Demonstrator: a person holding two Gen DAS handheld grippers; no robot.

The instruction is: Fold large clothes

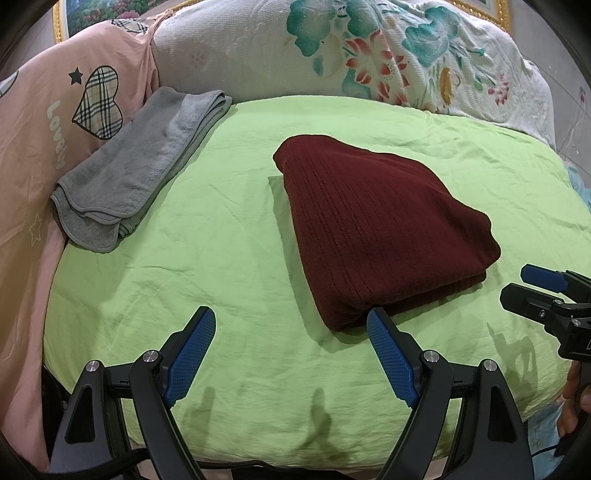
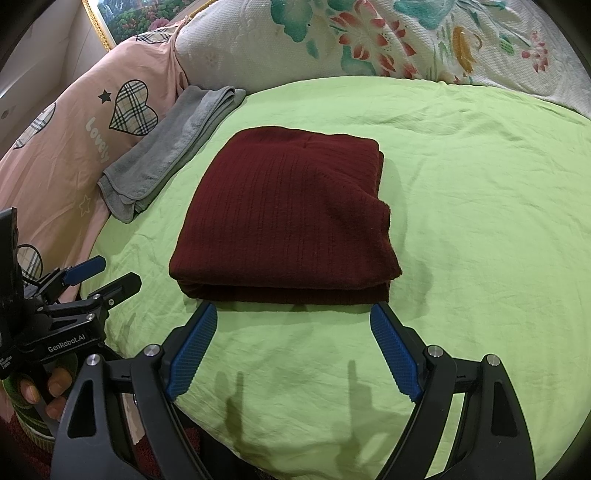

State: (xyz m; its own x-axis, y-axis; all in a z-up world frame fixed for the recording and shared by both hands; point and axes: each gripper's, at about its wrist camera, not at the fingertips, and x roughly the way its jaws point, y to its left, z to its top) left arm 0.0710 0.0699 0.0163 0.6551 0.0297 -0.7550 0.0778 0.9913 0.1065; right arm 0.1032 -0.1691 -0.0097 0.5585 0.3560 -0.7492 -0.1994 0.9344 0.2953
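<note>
I am working over a bed spread with a creased lime-green sheet (image 2: 461,192), which fills the ground ahead of both pairs of fingers. Beyond it, past the fingertips, lies a white quilt with teal and red flowers (image 1: 369,48), and off to the left a pink cover with plaid hearts (image 1: 44,122); a gilt picture frame (image 2: 96,27) shows in the far corner. A folded grey towel (image 1: 129,173) rests ahead and left of my left gripper (image 1: 291,325), at the edge of the pink cover. Both grippers tilt downward toward the sheet, side by side. My left gripper's blue fingers stand wide apart with nothing between them. My right gripper (image 2: 293,319) is likewise spread wide and empty; a hand (image 2: 44,391) grips the other tool's handle at its left. The maroon ribbed garment (image 2: 288,218) lies folded into a thick, neat rectangle, just ahead of the right fingertips, its near edge spanning the gap, and ahead-right of the left fingers.
</note>
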